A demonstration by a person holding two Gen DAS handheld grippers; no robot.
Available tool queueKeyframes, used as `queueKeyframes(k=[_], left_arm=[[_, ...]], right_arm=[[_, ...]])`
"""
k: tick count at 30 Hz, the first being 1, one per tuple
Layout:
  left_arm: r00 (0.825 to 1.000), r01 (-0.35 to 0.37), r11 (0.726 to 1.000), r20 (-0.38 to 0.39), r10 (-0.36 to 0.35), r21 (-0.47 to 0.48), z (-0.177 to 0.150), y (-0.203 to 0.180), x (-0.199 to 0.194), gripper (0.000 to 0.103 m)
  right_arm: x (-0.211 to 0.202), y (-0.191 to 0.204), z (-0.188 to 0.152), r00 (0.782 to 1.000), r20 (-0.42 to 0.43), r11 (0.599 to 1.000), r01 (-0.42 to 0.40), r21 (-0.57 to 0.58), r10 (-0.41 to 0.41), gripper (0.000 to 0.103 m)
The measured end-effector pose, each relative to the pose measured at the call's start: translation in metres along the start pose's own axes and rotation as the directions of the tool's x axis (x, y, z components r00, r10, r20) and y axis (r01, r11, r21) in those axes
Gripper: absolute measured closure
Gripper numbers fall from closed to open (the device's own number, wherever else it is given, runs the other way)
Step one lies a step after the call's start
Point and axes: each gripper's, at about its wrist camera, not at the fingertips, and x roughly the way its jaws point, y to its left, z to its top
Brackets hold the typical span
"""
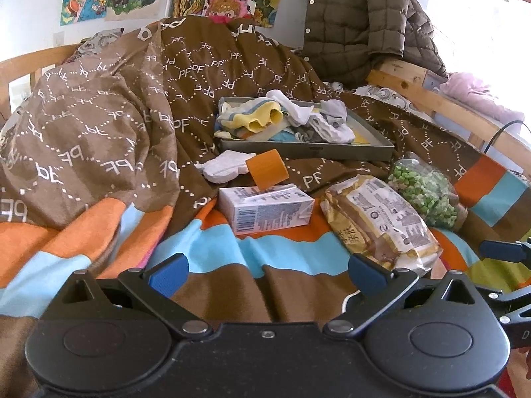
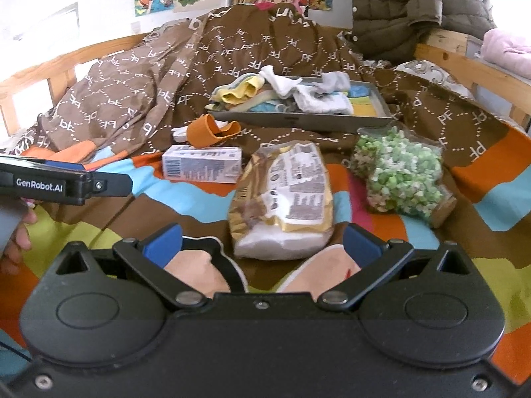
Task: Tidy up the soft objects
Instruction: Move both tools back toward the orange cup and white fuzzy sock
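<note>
A grey tray point(image 1: 381, 141) point(image 2: 298, 120) on the bed holds a heap of white socks point(image 1: 328, 122) and yellow cloths point(image 1: 255, 121). One white sock point(image 1: 222, 167) point(image 2: 181, 132) lies outside it, beside an orange cup point(image 1: 267, 169) point(image 2: 212, 131). My left gripper point(image 1: 267, 275) is open over the striped blanket, holding nothing. My right gripper point(image 2: 262, 242) is open too; the near end of a bread bag point(image 2: 285, 199) point(image 1: 381, 229) lies just ahead of its fingers, apart from them. The left gripper's side point(image 2: 66, 182) shows in the right wrist view.
A milk carton point(image 1: 265, 210) point(image 2: 202, 164) and a bag of green snacks point(image 1: 424, 192) point(image 2: 401, 172) lie near the bread. A brown quilt point(image 1: 116, 109) is heaped on the left, a quilted jacket point(image 1: 358, 23) at the back. The wooden bed frame point(image 1: 441, 106) runs along the right.
</note>
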Motion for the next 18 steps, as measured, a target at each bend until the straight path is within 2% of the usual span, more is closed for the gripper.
queueKeyframes(k=[18], left_arm=[[0.998,-0.059,0.998,0.011,0.059,0.017,0.022,0.026,0.012,0.001]], right_arm=[[0.043,0.012,0.032,0.998,0.038,0.997,-0.057,-0.054,0.059,0.001]])
